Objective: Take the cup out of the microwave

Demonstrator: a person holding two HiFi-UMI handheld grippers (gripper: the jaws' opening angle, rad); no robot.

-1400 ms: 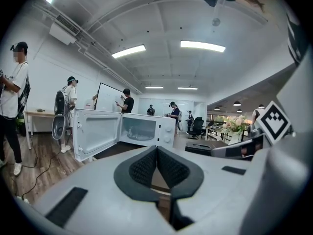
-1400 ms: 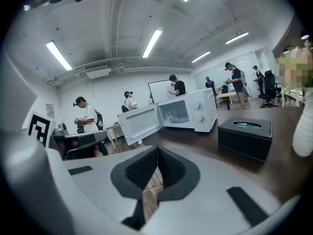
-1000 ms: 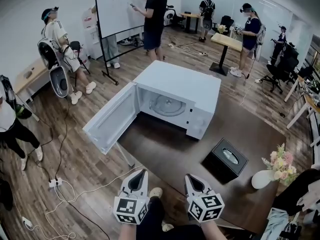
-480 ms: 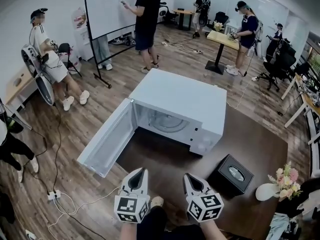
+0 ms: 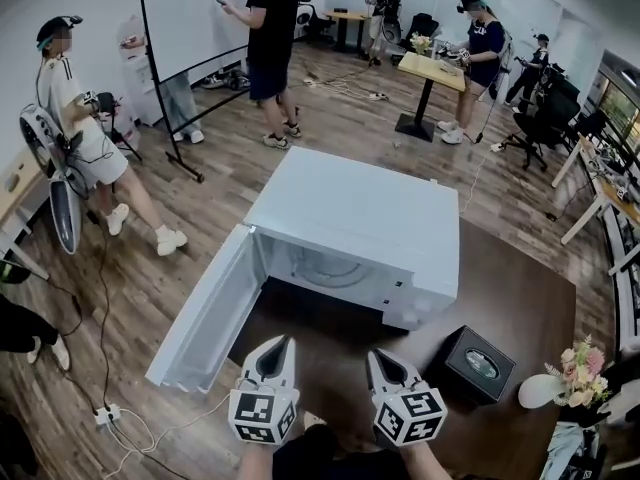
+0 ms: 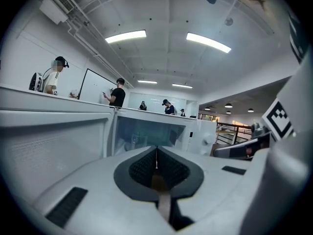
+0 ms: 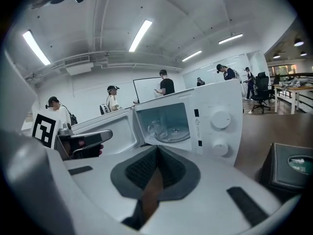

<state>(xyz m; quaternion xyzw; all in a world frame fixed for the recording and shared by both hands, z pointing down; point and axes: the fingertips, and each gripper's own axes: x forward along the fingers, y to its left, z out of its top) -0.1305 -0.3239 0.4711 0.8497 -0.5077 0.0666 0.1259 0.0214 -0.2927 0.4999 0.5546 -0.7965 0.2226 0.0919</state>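
On top of the broad dark brown table (image 5: 520, 288), the microwave (image 5: 350, 223) is standing as a boxy white shell with smooth matte panels and two round dials down the right of its front. Its door (image 5: 205, 313) is already hanging wide open to the microwave's left, a flat white slab with a recessed inner panel, so the opening step looks done. To the microwave's right a black, leather-like tissue box (image 5: 480, 364) is sitting apart from it. In front of the microwave the left gripper (image 5: 283, 343) and the right gripper (image 5: 377, 356) are hovering side by side, pale grey plastic with dark cross-hatched rubber pads. Each claw is pressing its pads together with nothing between them, and both are pointing at the open cavity without being inside it. Inside the microwave a round clear glass turntable (image 7: 176, 133) is lying on the cavity floor, and on it the cup (image 7: 155, 129) is standing upright toward the cavity's left, small and see-through. Judging by this, the task is barely beginning: opening a claw, reaching in, clamping the slick glass and carrying it out are all remaining
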